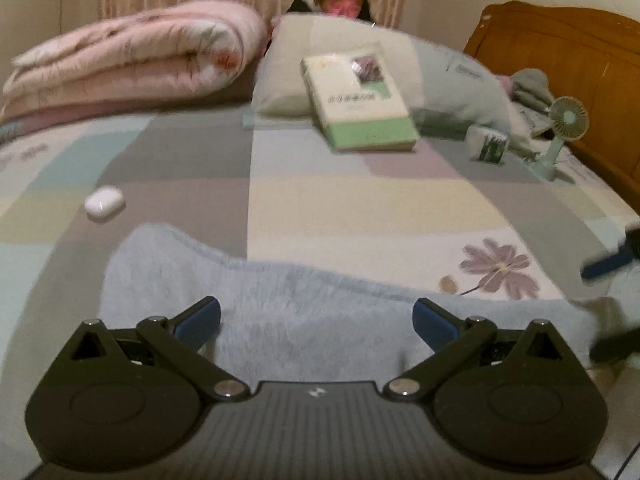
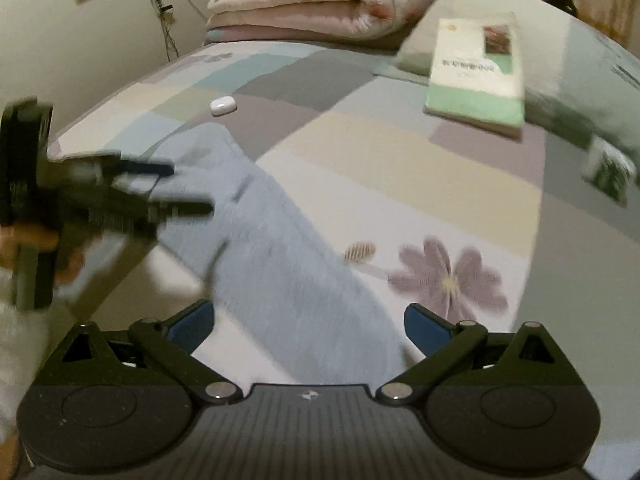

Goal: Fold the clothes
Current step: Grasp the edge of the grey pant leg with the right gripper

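Both tools sit wide open right up front, nothing between the fingers: left tool [image 1: 316,322] and right tool [image 2: 310,326] hover just over the pale blue fuzzy garment [image 1: 304,308], which lies spread on the patchwork bed [image 1: 360,208]. Left view has the wooden headboard [image 1: 560,52] and a little mint fan [image 1: 562,128] beside it, neither visible from the right wrist. Right view gives the garment's longer stretch toward the bed's edge, plus the person's hand [image 2: 24,248] gripping the blurred left tool above it. Both catch the pink quilt [image 1: 128,60], pillow [image 1: 440,76], book [image 1: 360,104] leaning on it, and white earbud case [image 1: 105,202] near the garment.
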### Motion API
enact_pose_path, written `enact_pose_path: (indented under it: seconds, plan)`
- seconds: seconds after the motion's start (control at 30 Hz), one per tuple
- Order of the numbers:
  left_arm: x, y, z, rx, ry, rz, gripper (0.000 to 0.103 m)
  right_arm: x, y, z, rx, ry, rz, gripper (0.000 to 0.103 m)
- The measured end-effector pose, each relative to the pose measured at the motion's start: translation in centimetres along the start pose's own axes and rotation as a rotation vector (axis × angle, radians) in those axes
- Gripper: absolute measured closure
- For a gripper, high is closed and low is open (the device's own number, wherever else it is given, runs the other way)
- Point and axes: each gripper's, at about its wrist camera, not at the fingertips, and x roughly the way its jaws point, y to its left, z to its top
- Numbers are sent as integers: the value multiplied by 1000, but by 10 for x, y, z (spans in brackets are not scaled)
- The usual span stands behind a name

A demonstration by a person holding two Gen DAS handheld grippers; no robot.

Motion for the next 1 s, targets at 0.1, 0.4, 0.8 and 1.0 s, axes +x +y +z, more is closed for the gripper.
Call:
enact_pose_path:
  seconds: [0.1,0.4,0.8,1.0]
  plan:
    - [16,0,-15,36,69,25,1,25,-12,21,-14,26,-27,16]
    - [17,-7,-27,92,86,46,1,78,-39,21,35,121,12,39]
    - [14,-2,-22,63,60,44,1,82,1,16,-195,159,-58,94]
    - [7,6,-21,31,37,29,1,72,-24,42,-133,96,-135,95]
